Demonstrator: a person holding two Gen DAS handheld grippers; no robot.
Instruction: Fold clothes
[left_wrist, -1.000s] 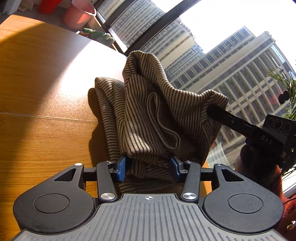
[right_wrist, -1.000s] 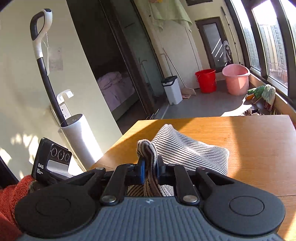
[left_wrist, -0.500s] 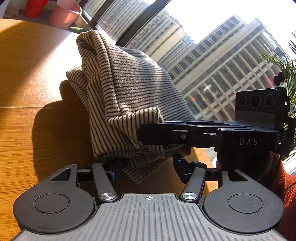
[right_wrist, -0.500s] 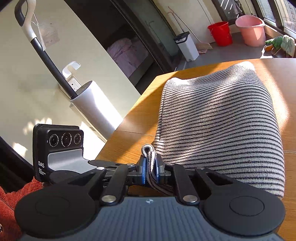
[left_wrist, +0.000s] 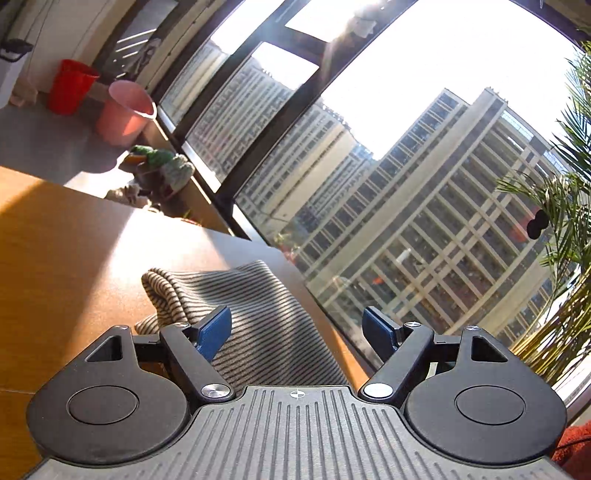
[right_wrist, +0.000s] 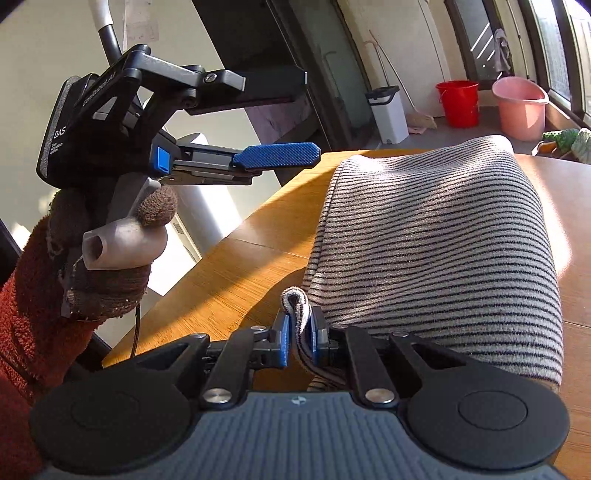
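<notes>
The left gripper (left_wrist: 296, 330) has its blue pads spread wide and still opening, nothing pressed between them; the striped garment (left_wrist: 255, 325) lies below on the wooden table (left_wrist: 66, 251), running from 6 toward 11 o'clock in the left wrist view. A second ago those pads clamped the cloth's hem; they have since let go and lifted. The right gripper (right_wrist: 300, 338) is clamped on a bunched fold of the garment's edge, as before, with the folded bulk spreading toward 2 o'clock. A gloved hand (right_wrist: 92, 254) carries the left gripper at 10 o'clock.
</notes>
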